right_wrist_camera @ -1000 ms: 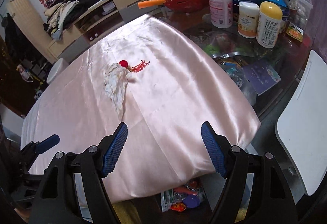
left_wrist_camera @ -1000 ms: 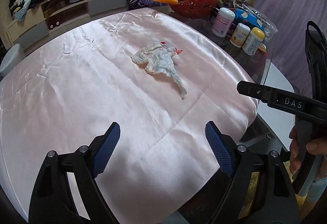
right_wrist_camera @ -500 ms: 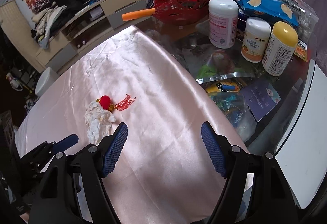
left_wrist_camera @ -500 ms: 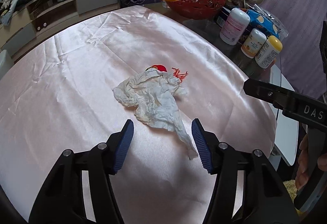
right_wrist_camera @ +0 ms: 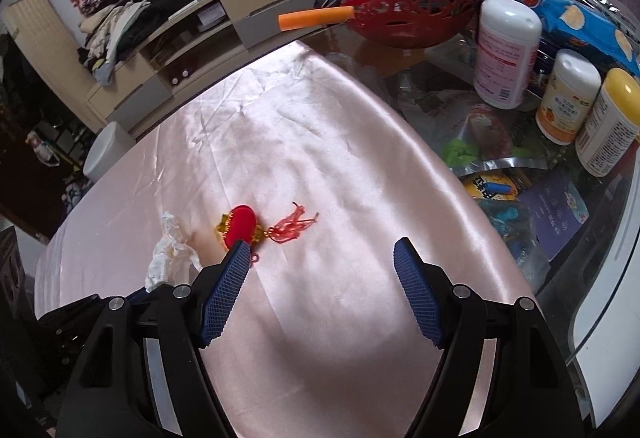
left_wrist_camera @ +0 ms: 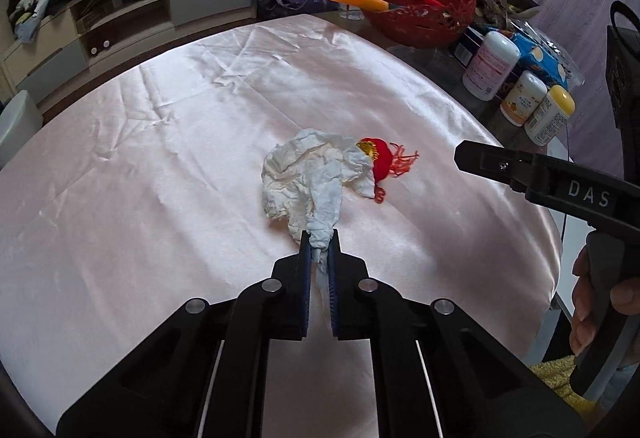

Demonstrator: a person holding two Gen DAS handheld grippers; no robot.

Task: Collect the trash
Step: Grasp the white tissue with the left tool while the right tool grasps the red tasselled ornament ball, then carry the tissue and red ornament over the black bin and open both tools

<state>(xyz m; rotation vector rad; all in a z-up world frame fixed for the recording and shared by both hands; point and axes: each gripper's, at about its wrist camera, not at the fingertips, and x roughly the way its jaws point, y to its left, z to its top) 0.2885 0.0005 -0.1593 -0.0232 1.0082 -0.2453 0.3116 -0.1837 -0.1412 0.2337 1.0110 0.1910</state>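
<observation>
A crumpled white tissue (left_wrist_camera: 312, 174) lies on the pink satin tablecloth (left_wrist_camera: 160, 158). My left gripper (left_wrist_camera: 320, 238) is shut on the tissue's near tail. A small red lantern ornament with a tassel (left_wrist_camera: 380, 160) lies against the tissue's far right side. In the right wrist view the tissue (right_wrist_camera: 170, 250) is at the left and the ornament (right_wrist_camera: 240, 226) sits just beyond my left fingertip (right_wrist_camera: 234, 270). My right gripper (right_wrist_camera: 322, 258) is open and empty above the cloth; it also shows in the left wrist view (left_wrist_camera: 540, 174).
A red basket (right_wrist_camera: 408, 10) with an orange handle stands at the table's far side. Three bottles (right_wrist_camera: 504, 54) and snack packets (right_wrist_camera: 580, 22) crowd the glass tabletop on the right. A low cabinet (left_wrist_camera: 120, 18) stands behind. A white chair (right_wrist_camera: 608, 298) is at the right edge.
My left gripper moved forward and closed on the tissue's tail. My right gripper moved forward and down toward the red ornament, staying open.
</observation>
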